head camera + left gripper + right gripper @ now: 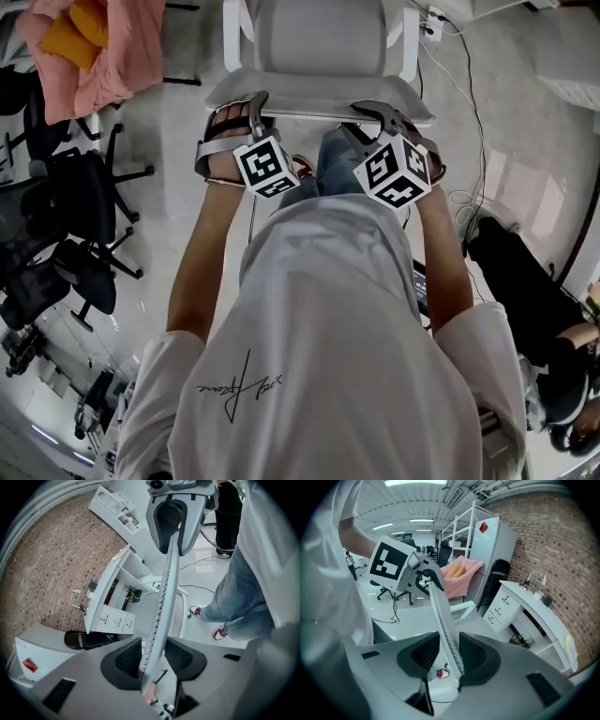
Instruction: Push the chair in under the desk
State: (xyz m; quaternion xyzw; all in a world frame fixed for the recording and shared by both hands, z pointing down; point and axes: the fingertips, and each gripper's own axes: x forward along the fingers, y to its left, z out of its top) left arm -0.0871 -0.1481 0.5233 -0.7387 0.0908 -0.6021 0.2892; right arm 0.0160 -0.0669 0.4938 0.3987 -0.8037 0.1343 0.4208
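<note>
Located the white desk against the brick wall, with a drawer unit beside the knee space. Located the grey office chair on open floor, facing the desk but apart from it, with bare floor between the 2. Found no part of the seat under the desktop. Noted the backrest upright, directly ahead of the person, with its mesh top edge running through both sets of jaws. Confirmed the left gripper clamped on that top edge, 1 pad on each face. Confirmed the right gripper clamped likewise, further along the same edge. Judged the grasp stage complete, with 2 holds set. Judged the push itself outstanding: chair to be rolled forward, aligned with the knee space, clear of the drawer unit, then released.
</note>
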